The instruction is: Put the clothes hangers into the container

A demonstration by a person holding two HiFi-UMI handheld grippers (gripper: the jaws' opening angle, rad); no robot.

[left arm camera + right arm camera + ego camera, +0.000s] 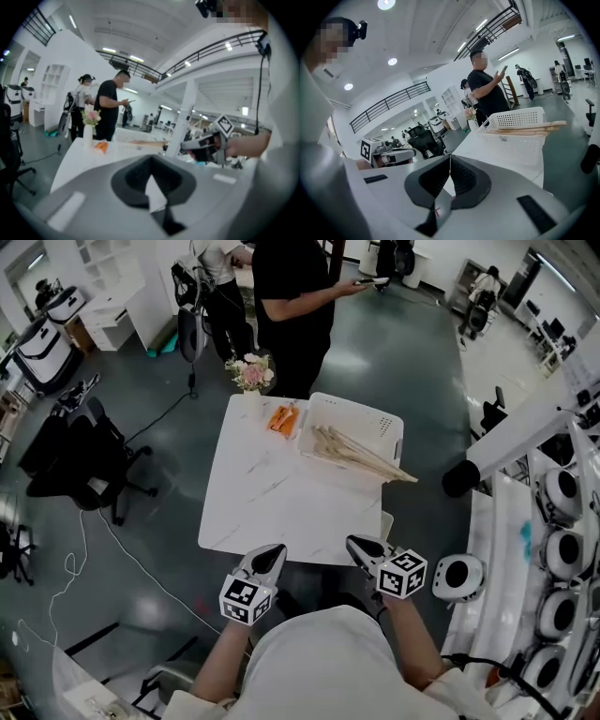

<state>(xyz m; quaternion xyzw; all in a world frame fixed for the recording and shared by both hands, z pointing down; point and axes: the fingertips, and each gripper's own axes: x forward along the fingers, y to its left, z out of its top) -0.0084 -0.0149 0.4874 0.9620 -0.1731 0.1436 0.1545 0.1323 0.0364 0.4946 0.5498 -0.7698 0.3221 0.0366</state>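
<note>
Standing on grey floor point(159, 554): white table point(272, 502), basket point(370, 418) w/ hangers point(361, 454).

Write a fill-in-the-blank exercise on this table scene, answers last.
The hangers lying in the basket are made of ____.
The small item beside the basket on the table is ____ in colour.
The left tool and the right tool are both empty, jaws ____.
Missing words: wood; orange; shut.
</note>
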